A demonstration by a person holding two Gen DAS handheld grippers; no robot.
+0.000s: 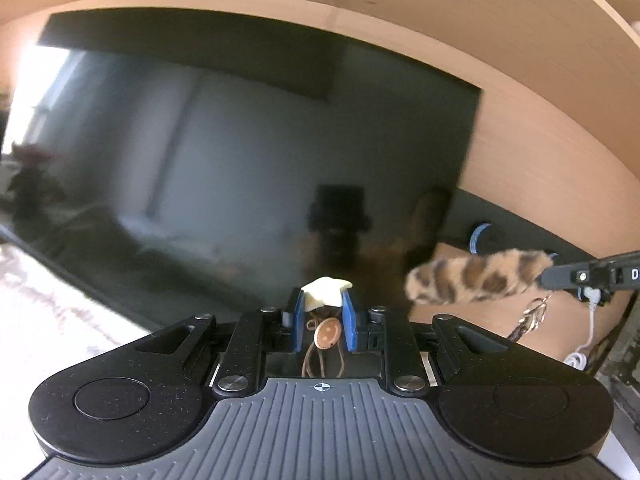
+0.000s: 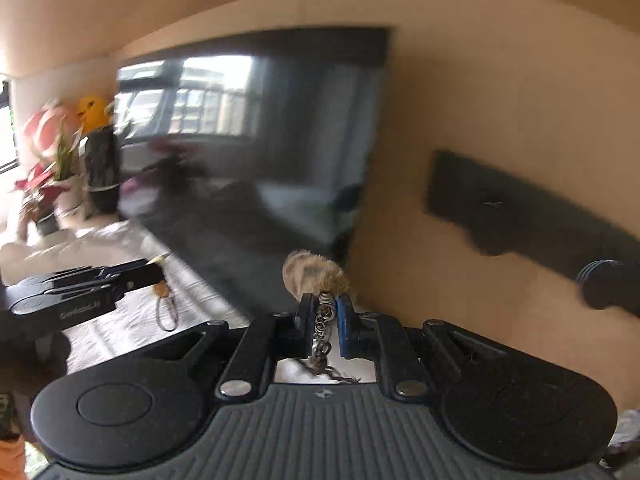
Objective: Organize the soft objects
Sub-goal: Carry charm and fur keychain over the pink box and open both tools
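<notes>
My left gripper (image 1: 325, 304) is shut on a small cream soft charm (image 1: 326, 290); its brown cord and a round tan tag (image 1: 327, 333) hang back between the blue pads. My right gripper (image 2: 325, 307) is shut on the metal chain end of a furry leopard-print tail (image 2: 314, 274). In the left wrist view the tail (image 1: 476, 278) sticks out leftward from the right gripper (image 1: 548, 278) at the right edge. In the right wrist view the left gripper (image 2: 158, 270) shows at the left, with its cord loop (image 2: 167, 314) dangling.
A large dark TV screen (image 1: 240, 160) fills the space ahead, set in a light wooden wall unit (image 1: 540, 140). A white lace cloth (image 2: 120, 312) covers the surface below. Plants and bright toys (image 2: 68, 148) stand at the far left. A black speaker with a blue ring (image 1: 484, 236) and a white cable (image 1: 588, 340) are at the right.
</notes>
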